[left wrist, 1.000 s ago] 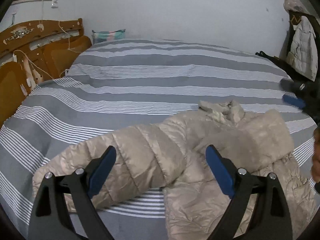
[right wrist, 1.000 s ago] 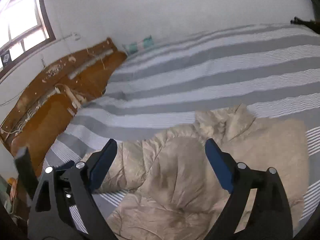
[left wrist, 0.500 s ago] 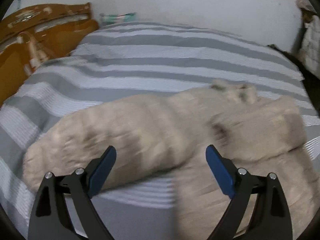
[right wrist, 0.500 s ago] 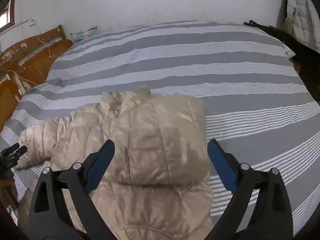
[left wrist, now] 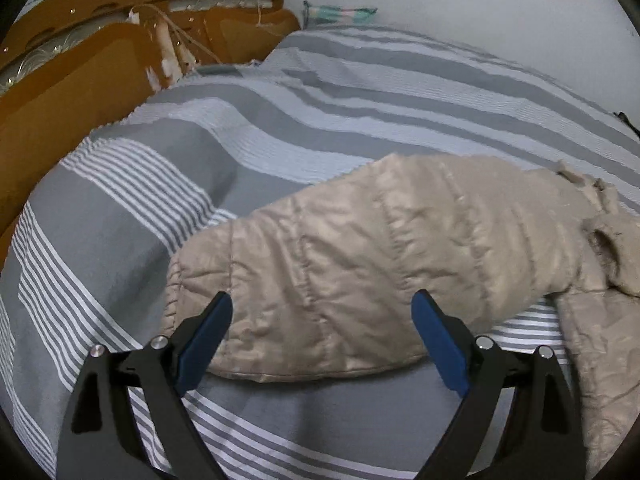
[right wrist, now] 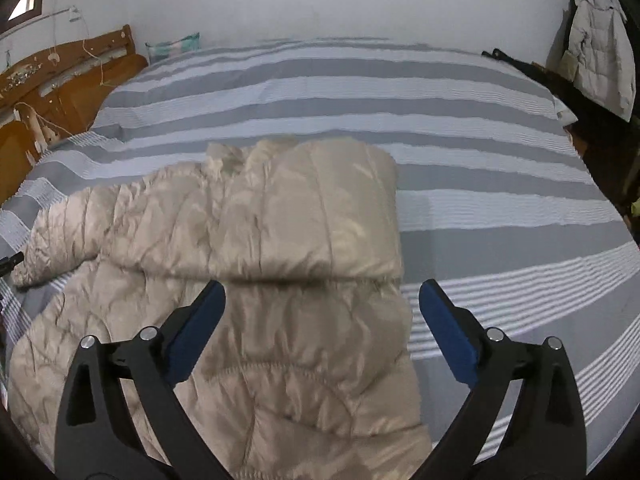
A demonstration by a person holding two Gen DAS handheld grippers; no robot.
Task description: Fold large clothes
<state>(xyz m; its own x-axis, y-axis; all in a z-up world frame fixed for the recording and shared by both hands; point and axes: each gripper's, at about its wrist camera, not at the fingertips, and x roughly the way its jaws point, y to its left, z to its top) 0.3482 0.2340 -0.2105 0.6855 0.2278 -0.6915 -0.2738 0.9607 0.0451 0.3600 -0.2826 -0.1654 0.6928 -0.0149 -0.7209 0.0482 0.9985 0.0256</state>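
Note:
A beige quilted puffer jacket (right wrist: 280,280) lies on the grey and white striped bed (right wrist: 500,216). Its right sleeve (right wrist: 320,216) is folded across the chest. Its left sleeve (left wrist: 360,264) stretches out flat towards the left. My left gripper (left wrist: 322,340) is open and empty, just above the cuff end of that left sleeve. My right gripper (right wrist: 322,328) is open and empty, above the jacket body below the folded sleeve. The jacket's collar (right wrist: 232,156) points to the far side of the bed.
A brown wooden headboard (left wrist: 80,72) stands at the left of the bed. A striped pillow (left wrist: 340,14) lies by the white wall. A white coat (right wrist: 596,48) hangs at the right over dark furniture (right wrist: 600,132).
My left gripper has swung left and closer, from the jacket's middle to the outstretched left sleeve. My right gripper has swung right onto the jacket body. Both stayed open.

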